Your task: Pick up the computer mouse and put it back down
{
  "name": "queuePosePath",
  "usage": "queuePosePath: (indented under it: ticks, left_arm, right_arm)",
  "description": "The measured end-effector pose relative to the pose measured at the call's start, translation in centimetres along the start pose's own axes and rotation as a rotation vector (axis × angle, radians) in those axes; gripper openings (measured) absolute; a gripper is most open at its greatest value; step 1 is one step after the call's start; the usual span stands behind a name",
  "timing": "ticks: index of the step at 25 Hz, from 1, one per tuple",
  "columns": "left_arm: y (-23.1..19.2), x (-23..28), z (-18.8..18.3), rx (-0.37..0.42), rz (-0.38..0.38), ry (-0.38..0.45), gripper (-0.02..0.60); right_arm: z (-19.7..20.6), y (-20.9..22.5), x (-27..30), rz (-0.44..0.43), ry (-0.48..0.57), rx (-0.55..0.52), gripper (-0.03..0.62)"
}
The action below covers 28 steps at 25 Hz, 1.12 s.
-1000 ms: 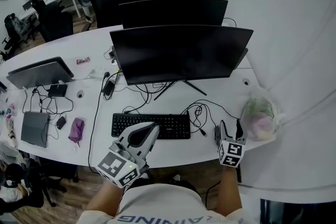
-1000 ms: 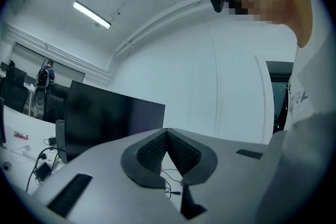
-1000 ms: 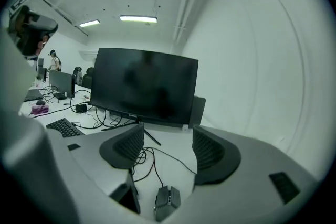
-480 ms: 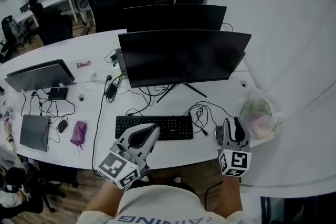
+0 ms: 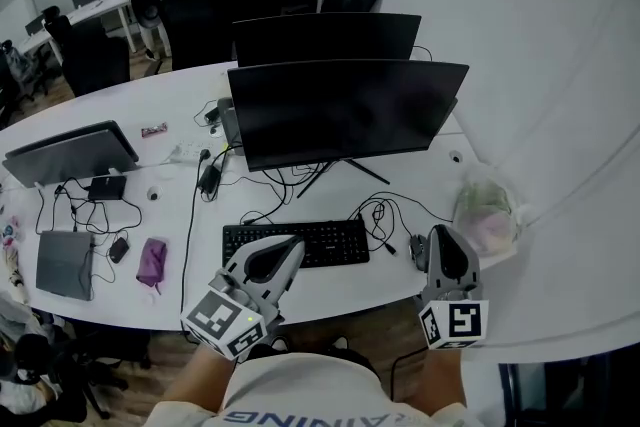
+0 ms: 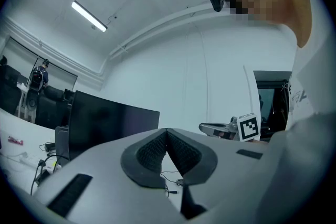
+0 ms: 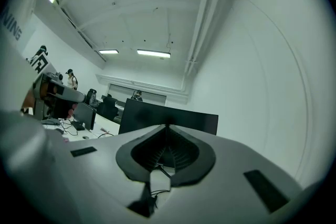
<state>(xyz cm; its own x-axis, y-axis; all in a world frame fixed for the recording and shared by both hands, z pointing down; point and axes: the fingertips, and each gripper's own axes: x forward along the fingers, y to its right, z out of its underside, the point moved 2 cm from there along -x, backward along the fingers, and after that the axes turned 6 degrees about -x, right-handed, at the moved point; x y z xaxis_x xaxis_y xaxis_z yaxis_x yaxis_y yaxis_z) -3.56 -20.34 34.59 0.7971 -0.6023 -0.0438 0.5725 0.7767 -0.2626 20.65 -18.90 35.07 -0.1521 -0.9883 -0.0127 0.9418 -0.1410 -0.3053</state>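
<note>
Computer mouse point(image 5: 416, 253): lay on the white desk point(image 5: 330, 287), right of the keyboard point(image 5: 295, 242), partly hidden just beside the right gripper point(image 5: 442, 233). Found that gripper's jaws just closing, tips together, nothing between them. Found the left gripper point(image 5: 288, 247) pinched together too, empty, near the keyboard's front.

Left tool point(image 5: 292, 243): jaws shut, tips meeting in a point; held level, aimed forward and slightly right.
Right tool point(image 5: 441, 233): jaws just closing, tips now pressed together with nothing gripped between them; held level, aimed straight forward.
Left forearm point(image 5: 195, 383): bare, reaching in from lower left.
Right forearm point(image 5: 436, 385): bare, rising straight from the bottom edge.
</note>
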Motion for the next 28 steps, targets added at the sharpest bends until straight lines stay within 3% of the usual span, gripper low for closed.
queuePosePath:
  ticks: [8, 28]
  left_arm:
    - [-0.2, -1.9, -0.7, 0.016, 0.041, 0.001, 0.005]
    - [0.5, -3.4, -0.9, 0.021, 0.055, 0.011, 0.005]
  right_arm:
    - [-2.6, -1.9, -2.3, 0.036, 0.030, 0.014, 0.021]
    - [-3.2, -2.8, -3.8, 0.045, 0.027, 0.005, 0.020]
